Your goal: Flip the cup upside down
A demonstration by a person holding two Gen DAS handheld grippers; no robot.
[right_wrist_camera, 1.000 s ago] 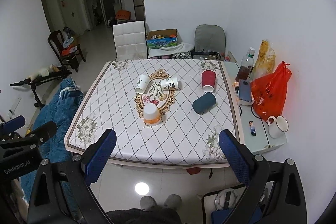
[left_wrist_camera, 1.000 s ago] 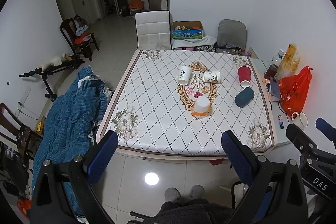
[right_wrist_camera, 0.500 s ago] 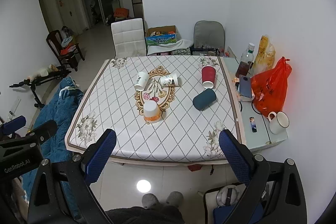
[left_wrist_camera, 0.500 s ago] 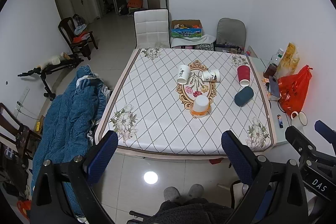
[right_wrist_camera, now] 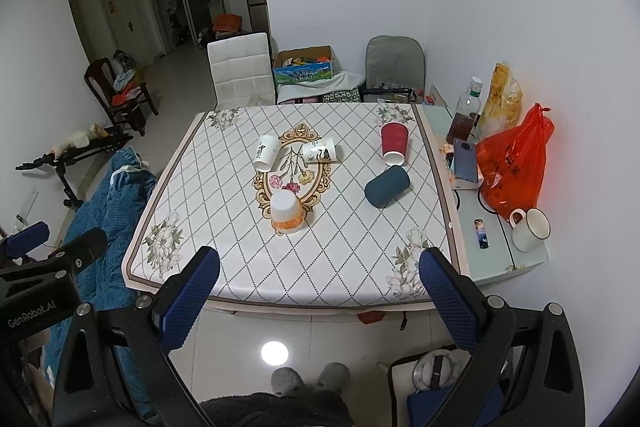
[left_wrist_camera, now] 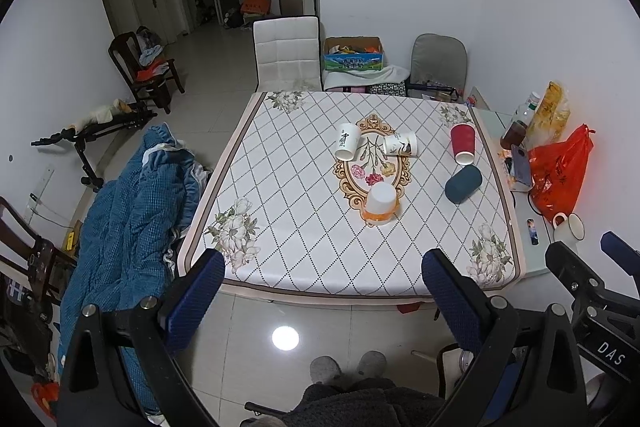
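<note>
Two handheld grippers hang over the floor, short of a table point(left_wrist_camera: 280, 259) covered in a diamond-patterned cloth. The left gripper point(left_wrist_camera: 322, 293) and right gripper point(right_wrist_camera: 318, 287) both have their blue-padded fingers spread wide with nothing between them. Five cups stand or lie on the table, all well ahead of both claws. Nearest, almost straight ahead of the left claw, the white cup with an orange band point(left_wrist_camera: 381, 203) already stands mouth down. Ahead and to the right of it, the dark teal cup point(right_wrist_camera: 387, 185) lies on its side, and just beyond that the red cup point(right_wrist_camera: 394, 143) also stands mouth down. Farthest off, two white printed cups point(left_wrist_camera: 346, 146) lie tipped over. The teal cup looks the likeliest to turn. It appears light and thin-walled, easily crushed and prone to rolling, so a gentle grip across its middle seems best
</note>
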